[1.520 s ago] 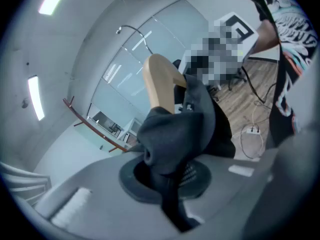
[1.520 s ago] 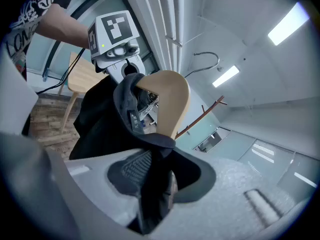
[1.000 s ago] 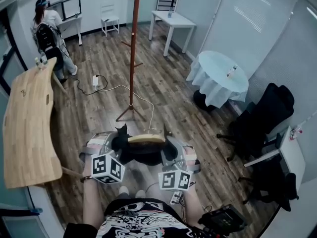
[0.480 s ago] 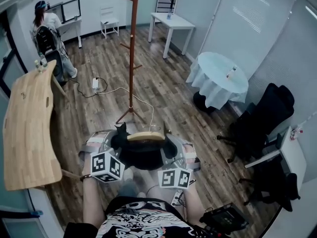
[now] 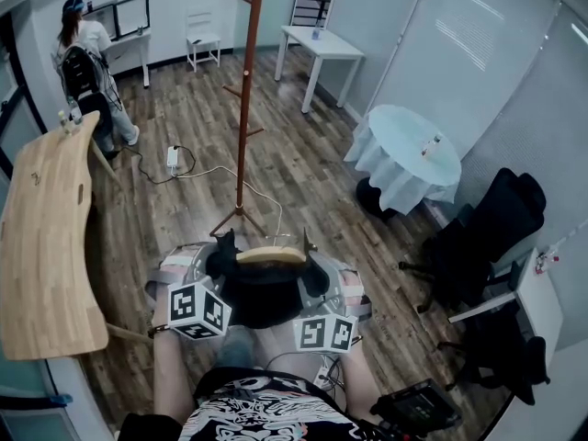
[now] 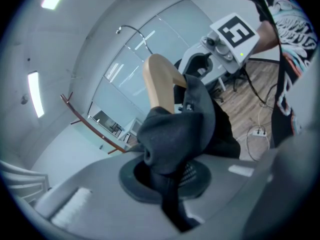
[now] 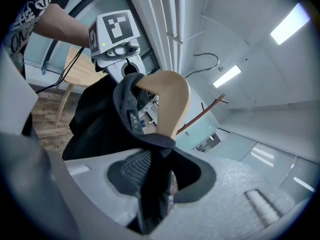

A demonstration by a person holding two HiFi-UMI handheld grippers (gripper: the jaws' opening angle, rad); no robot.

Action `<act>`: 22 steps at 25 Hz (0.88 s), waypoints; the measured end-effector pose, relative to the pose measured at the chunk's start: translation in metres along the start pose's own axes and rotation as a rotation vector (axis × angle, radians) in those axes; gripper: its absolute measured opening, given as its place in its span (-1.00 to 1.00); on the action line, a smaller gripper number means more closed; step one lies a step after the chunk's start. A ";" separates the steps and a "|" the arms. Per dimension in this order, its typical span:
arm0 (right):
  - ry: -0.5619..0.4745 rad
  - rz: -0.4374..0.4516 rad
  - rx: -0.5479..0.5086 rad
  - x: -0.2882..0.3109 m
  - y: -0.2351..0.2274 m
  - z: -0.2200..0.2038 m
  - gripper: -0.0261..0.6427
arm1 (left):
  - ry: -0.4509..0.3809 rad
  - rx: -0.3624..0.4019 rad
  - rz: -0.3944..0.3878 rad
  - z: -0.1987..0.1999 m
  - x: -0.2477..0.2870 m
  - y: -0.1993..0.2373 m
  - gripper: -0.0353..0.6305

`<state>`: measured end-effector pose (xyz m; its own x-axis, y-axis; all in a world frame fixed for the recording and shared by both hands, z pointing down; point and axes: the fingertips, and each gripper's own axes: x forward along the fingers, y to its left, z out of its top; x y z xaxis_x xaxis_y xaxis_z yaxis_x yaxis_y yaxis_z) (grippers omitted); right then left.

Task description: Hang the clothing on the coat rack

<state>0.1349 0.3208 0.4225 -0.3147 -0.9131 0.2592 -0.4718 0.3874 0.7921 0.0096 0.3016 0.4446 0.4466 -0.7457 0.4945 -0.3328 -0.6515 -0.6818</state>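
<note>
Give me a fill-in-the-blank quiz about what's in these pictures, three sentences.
1. The left gripper and right gripper are both shut on a dark garment draped over a ____ hanger.
2. The tall coat rack ahead has ____ clothes on its pegs.
3. The table under the pale blue cloth is ____ in shape.
Missing words: wooden; no; round.

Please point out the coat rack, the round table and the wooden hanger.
Brown wooden coat rack [image 5: 244, 108]: head view, pole.
Round pale-clothed table [image 5: 397, 134]: head view, top.
Light wooden hanger [image 5: 271, 256]: head view, top bar.
</note>
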 end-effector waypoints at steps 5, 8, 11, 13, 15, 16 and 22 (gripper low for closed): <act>0.007 0.014 0.013 0.052 -0.006 -0.002 -0.58 | 0.003 -0.009 -0.022 -0.023 0.038 0.029 -0.90; 0.017 0.020 0.017 0.090 -0.015 -0.003 -0.58 | 0.005 -0.008 -0.033 -0.035 0.065 0.055 -0.90; 0.025 0.029 0.021 0.127 -0.025 -0.002 -0.58 | 0.005 -0.014 -0.051 -0.048 0.091 0.081 -0.90; 0.032 0.028 0.026 0.153 -0.033 -0.001 -0.58 | 0.005 -0.012 -0.058 -0.055 0.109 0.101 -0.90; 0.040 0.022 0.031 0.180 -0.043 -0.001 -0.58 | 0.002 -0.006 -0.065 -0.062 0.127 0.122 -0.90; 0.043 0.019 0.033 0.193 -0.048 -0.001 -0.58 | -0.001 -0.002 -0.068 -0.065 0.137 0.132 -0.90; 0.061 0.010 0.042 0.270 -0.064 0.003 -0.58 | -0.014 0.017 -0.076 -0.094 0.189 0.187 -0.90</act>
<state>0.0775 0.0495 0.4399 -0.2690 -0.9148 0.3012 -0.5039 0.4002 0.7655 -0.0461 0.0253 0.4609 0.4819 -0.6919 0.5376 -0.2838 -0.7037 -0.6514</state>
